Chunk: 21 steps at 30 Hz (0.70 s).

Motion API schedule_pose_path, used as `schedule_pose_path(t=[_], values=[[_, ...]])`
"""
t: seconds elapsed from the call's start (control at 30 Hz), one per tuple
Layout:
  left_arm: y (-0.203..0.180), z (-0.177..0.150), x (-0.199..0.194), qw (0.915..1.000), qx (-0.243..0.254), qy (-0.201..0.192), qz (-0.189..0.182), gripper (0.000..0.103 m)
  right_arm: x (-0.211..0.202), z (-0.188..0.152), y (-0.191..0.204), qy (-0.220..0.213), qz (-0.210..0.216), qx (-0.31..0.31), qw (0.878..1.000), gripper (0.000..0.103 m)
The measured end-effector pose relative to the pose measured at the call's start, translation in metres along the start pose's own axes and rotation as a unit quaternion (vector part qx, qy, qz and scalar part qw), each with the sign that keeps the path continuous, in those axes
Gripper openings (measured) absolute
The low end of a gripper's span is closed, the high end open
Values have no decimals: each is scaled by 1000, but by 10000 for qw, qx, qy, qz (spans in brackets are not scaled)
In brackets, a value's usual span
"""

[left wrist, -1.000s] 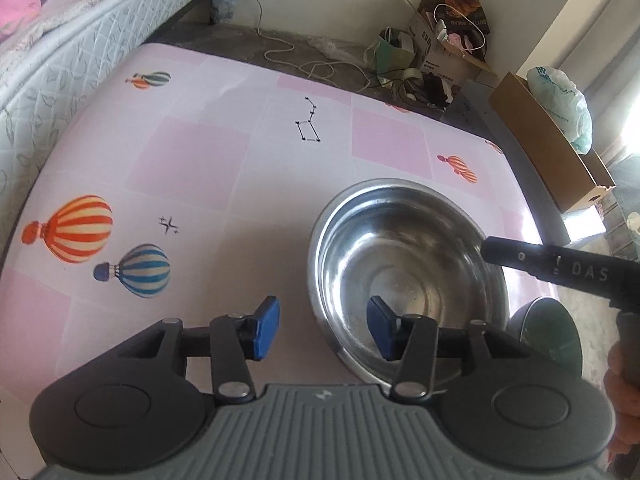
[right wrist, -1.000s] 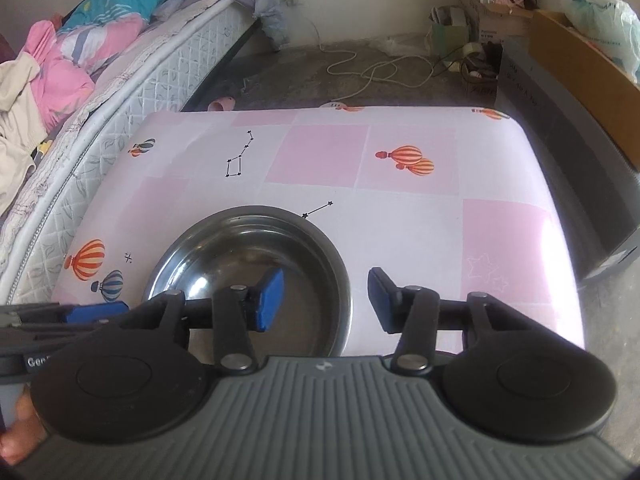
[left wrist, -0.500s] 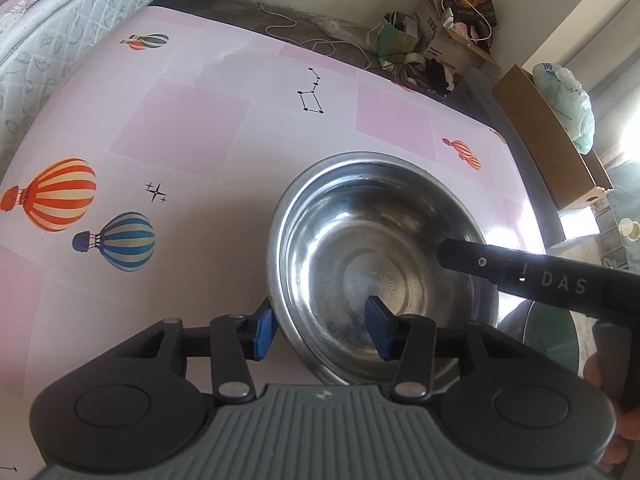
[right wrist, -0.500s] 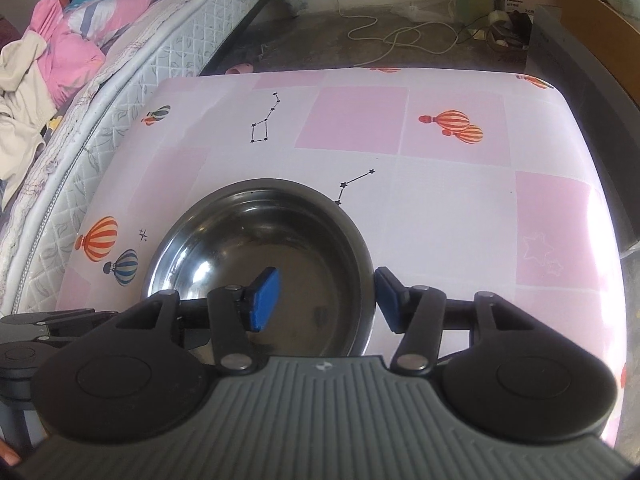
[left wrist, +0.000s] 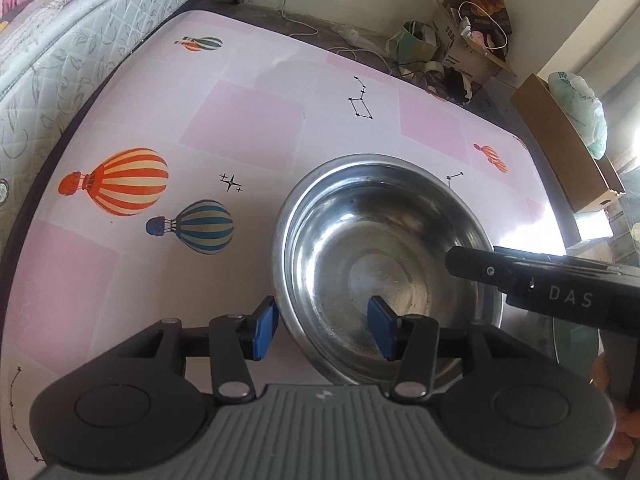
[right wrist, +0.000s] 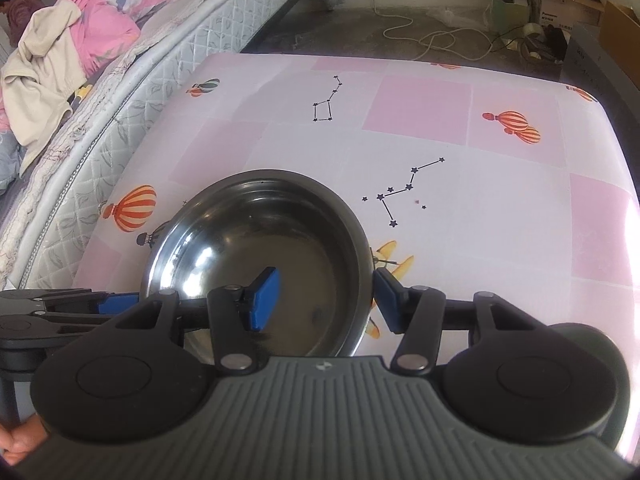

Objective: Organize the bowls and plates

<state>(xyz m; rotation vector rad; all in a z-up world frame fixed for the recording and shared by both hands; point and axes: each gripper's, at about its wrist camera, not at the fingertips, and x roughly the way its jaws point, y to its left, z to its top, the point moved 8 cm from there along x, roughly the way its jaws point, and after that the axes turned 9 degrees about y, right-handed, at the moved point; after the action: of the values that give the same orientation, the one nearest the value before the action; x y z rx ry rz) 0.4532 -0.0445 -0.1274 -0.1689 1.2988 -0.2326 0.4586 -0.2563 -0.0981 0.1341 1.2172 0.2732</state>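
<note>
A steel bowl [left wrist: 380, 248] stands upright and empty on the pink balloon-print table [left wrist: 240, 120]. My left gripper [left wrist: 322, 328] straddles its near left rim, one blue pad outside and one inside. Its jaws are opening and the pads do not press the wall. In the right wrist view the bowl [right wrist: 260, 240] looks dark. My right gripper [right wrist: 326, 300] straddles its right rim, the left pad over the inside, the right pad just outside, with room on both sides. A black finger of the right gripper [left wrist: 480, 268] reaches over the bowl from the right.
A quilted mattress [left wrist: 60, 40] runs along the table's left side, with clothes [right wrist: 80, 40] piled on it. Cardboard boxes [left wrist: 560, 140] and a white cable [right wrist: 432, 36] lie on the floor beyond. A dark round object [left wrist: 576, 344] sits off the table's right edge.
Both grippers have closed in on the bowl, which now fills more of each view. The left jaws stand wider than half a second ago, when the left pad was at the rim.
</note>
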Motion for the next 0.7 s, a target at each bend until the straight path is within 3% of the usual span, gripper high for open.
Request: schedule_pose_path(t=[0.2, 0.4, 0.7], values=[[-13, -5, -27, 9978, 415, -437, 293, 61, -30, -3, -14, -364, -58, 95, 9993, 52], [-29, -10, -61, 9914, 792, -927, 474, 66, -82, -20, -33, -817, 150, 233, 9963, 52], [-67, -25, -80, 9859, 1262, -1055, 314, 66, -150, -71, -71, -1255, 505, 716, 9882, 52]])
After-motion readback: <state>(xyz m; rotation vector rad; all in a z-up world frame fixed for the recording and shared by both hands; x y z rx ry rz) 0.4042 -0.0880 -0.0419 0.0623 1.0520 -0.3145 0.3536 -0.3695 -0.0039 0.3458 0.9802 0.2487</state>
